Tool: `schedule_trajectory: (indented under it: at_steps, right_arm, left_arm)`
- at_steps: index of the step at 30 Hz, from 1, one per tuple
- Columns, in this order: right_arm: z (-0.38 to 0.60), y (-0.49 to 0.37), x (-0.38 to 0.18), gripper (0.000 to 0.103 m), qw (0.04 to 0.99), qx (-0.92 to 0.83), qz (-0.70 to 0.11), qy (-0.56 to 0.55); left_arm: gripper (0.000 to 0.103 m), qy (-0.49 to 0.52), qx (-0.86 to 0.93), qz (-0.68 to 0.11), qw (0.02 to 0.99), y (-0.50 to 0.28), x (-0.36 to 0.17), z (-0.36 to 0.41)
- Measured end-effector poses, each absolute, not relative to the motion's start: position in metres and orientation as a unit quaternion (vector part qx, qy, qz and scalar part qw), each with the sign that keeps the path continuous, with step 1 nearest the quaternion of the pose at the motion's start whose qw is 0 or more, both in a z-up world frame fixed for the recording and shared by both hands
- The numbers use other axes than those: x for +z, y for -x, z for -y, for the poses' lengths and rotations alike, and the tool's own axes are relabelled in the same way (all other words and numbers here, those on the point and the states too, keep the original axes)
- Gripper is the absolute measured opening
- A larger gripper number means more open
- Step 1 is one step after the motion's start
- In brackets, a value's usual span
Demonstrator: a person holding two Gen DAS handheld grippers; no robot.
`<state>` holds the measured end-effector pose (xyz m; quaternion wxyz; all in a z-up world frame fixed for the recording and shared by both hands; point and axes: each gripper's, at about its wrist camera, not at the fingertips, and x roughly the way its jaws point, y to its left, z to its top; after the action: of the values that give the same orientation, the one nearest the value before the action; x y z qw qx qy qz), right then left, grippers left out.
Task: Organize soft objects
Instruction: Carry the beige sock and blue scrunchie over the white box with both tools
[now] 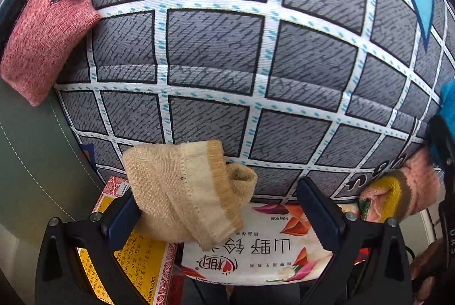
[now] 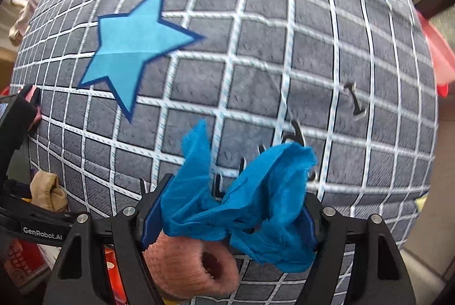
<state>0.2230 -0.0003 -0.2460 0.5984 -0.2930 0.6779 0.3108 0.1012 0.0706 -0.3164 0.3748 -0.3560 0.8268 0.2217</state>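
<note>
Right wrist view: a crumpled blue cloth (image 2: pixel 241 208) sits at six o'clock between the right gripper (image 2: pixel 230 222), whose jaws stand fairly wide with both pads against the bunched fabric, gripping it. Just below lies a pink knitted roll (image 2: pixel 196 268), on a grey checked cushion (image 2: pixel 256 63) bearing a blue star (image 2: pixel 133 49) at ten o'clock. Left wrist view: the left gripper (image 1: pixel 224 217) stands wide open, a beige sock (image 1: pixel 187 191) lying against its left pad only; a pink sock (image 1: pixel 42 35) rests at nine o'clock.
</note>
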Motion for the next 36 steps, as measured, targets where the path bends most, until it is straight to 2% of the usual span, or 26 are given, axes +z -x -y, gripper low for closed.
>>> schedule_trajectory:
  at_steps: [1, 3, 5, 7, 10, 19, 27, 36]
  right_arm:
    - [0.003, -0.225, -0.245, 0.076, 0.600, 0.310, -0.680, 0.286]
    - [0.009, -0.232, -0.242, 0.064, 0.607, 0.303, -0.683, 0.271]
    - [0.016, -0.241, -0.237, 0.035, 0.608, 0.308, -0.690, 0.243]
    - [0.020, -0.245, -0.235, 0.031, 0.608, 0.306, -0.696, 0.230]
    - [0.033, -0.254, -0.225, 0.027, 0.619, 0.307, -0.693, 0.207]
    - [0.069, -0.261, -0.183, 0.026, 0.637, 0.305, -0.694, 0.140]
    - [0.096, -0.251, -0.149, 0.026, 0.643, 0.313, -0.690, 0.109]
    - [0.107, -0.213, -0.131, 0.026, 0.639, 0.310, -0.697, 0.098]
  left_arm:
    - [0.097, 0.357, 0.221, -0.825, 0.379, -0.102, -0.314, -0.073]
    - [0.090, 0.352, 0.210, -0.835, 0.367, -0.101, -0.304, -0.072]
    - [0.077, 0.347, 0.213, -0.831, 0.379, -0.100, -0.298, -0.071]
    - [0.051, 0.344, 0.216, -0.822, 0.400, -0.096, -0.290, -0.071]
    - [0.035, 0.343, 0.210, -0.798, 0.449, -0.094, -0.272, -0.067]
    - [0.033, 0.254, 0.186, -0.729, 0.607, -0.115, -0.202, -0.032]
    - [0.033, 0.209, 0.155, -0.706, 0.658, -0.110, -0.144, -0.005]
    - [0.033, 0.180, 0.114, -0.692, 0.690, -0.096, -0.128, 0.002]
